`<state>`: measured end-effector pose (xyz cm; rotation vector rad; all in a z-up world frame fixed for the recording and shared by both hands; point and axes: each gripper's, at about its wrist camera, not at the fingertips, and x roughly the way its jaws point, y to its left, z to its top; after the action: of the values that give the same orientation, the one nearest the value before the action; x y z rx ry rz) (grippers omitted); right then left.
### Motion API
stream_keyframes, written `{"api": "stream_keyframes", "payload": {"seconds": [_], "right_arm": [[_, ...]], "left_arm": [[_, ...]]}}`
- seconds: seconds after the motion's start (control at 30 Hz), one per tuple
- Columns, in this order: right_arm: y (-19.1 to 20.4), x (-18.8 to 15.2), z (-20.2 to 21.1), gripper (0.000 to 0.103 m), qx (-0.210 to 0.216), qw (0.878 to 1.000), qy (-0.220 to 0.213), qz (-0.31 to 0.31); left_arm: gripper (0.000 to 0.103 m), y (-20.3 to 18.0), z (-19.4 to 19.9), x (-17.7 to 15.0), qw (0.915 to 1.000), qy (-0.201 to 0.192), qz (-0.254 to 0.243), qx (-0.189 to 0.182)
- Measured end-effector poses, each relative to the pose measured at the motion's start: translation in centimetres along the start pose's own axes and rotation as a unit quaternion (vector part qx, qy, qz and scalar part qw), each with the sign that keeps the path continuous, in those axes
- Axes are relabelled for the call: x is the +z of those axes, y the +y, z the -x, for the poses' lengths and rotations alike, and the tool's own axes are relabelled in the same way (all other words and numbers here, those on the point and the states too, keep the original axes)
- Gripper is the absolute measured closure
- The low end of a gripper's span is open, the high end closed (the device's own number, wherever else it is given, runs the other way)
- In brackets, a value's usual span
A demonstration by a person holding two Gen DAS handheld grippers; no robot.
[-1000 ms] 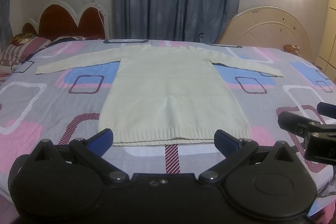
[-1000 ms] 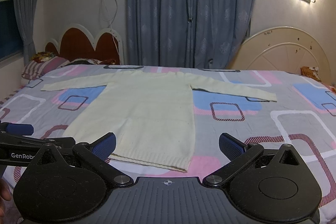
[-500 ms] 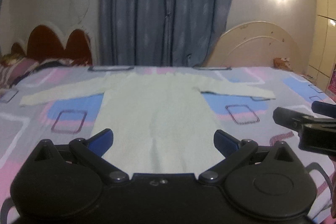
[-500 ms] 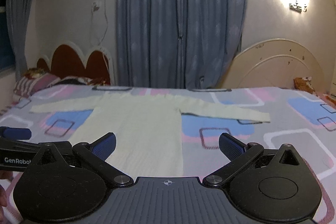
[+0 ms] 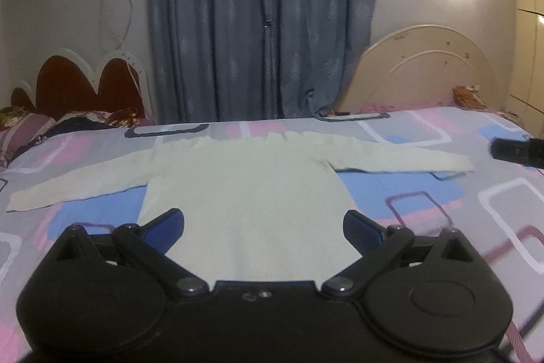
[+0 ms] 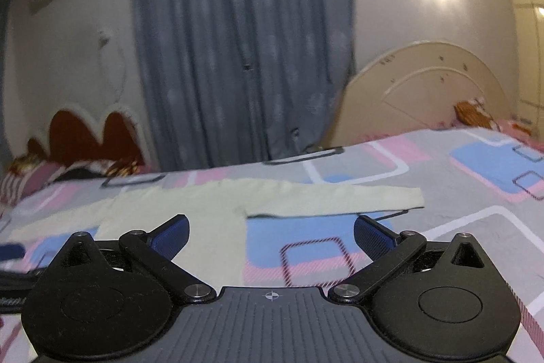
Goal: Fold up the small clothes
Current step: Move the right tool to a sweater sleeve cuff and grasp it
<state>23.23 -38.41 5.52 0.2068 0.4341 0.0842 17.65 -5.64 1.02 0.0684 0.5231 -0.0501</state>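
A cream knitted long-sleeved sweater lies flat, sleeves spread, on the patterned bed. Left gripper and right gripper both gape wide, empty.

My left cam looks low along the bed toward the curtain, sweater centred and near. My right cam sits further right, tilted, same heading. Both share sweater, curtain, bed.

A home bedroom: patterned bed, headboard, drawn curtains.
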Motion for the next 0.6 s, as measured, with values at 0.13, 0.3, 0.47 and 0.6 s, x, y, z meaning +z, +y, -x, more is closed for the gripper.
{"api": "stream_keyframes", "payload": {"seconds": [0.13, 0.3, 0.47, 0.6], "right_arm": [[-3.8, 1.7, -4.3, 0.031, -0.021, 0.999, 0.008, -0.032], [-9.4, 2.5, -10.8, 0.057, -0.035, 0.995, 0.032, -0.086], [-13.0, 2.1, -17.0, 0.058, -0.061, 0.989, 0.047, -0.123], [-16.7, 1.4, -21.3, 0.058, -0.086, 0.978, 0.065, -0.178]], "left_arm": [[0.006, -0.3, -4.5, 1.3, 0.9997, 0.006, 0.001, 0.023], [0.034, -0.3, -9.8, 2.1, 0.9982, 0.030, -0.005, 0.052], [0.035, 1.3, -13.3, 2.5, 0.9963, 0.063, 0.016, 0.056], [0.019, 1.3, -15.1, 2.6, 0.9936, 0.070, 0.004, 0.088]]}}
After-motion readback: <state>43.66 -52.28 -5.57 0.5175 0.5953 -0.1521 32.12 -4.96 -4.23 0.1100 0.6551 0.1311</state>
